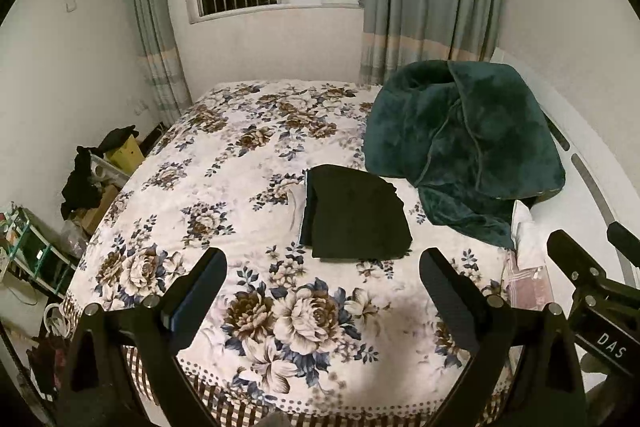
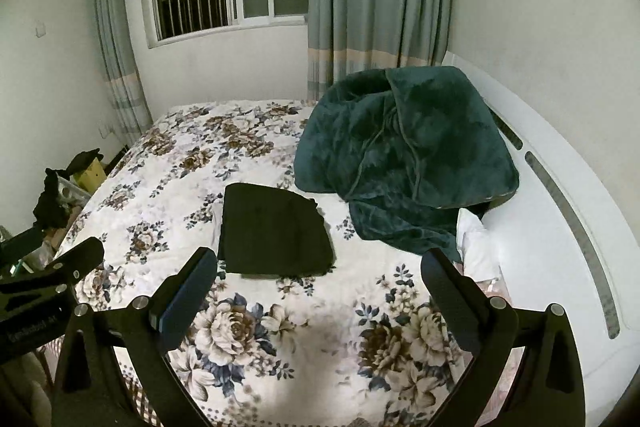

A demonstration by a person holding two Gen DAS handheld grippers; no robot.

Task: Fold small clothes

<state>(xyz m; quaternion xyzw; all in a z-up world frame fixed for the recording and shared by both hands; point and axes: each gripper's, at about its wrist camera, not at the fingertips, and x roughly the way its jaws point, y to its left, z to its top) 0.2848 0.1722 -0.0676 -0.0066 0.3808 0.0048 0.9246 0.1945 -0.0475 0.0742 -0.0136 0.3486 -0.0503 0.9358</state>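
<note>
A small black garment (image 1: pixel 354 213) lies folded into a flat rectangle on the floral bedspread (image 1: pixel 224 187); it also shows in the right wrist view (image 2: pixel 274 231). My left gripper (image 1: pixel 324 267) is open and empty, held above the bed's near edge, short of the garment. My right gripper (image 2: pixel 320 267) is open and empty too, just in front of the garment. The right gripper shows at the right edge of the left wrist view (image 1: pixel 588 267), and the left gripper at the left edge of the right wrist view (image 2: pixel 60 267).
A dark green plush blanket (image 1: pixel 460 143) is heaped at the back right of the bed, beside a white pillow (image 1: pixel 526 239) and white headboard (image 2: pixel 560 187). Boxes and dark clothes (image 1: pixel 84 179) clutter the floor on the left. Window and curtains stand behind.
</note>
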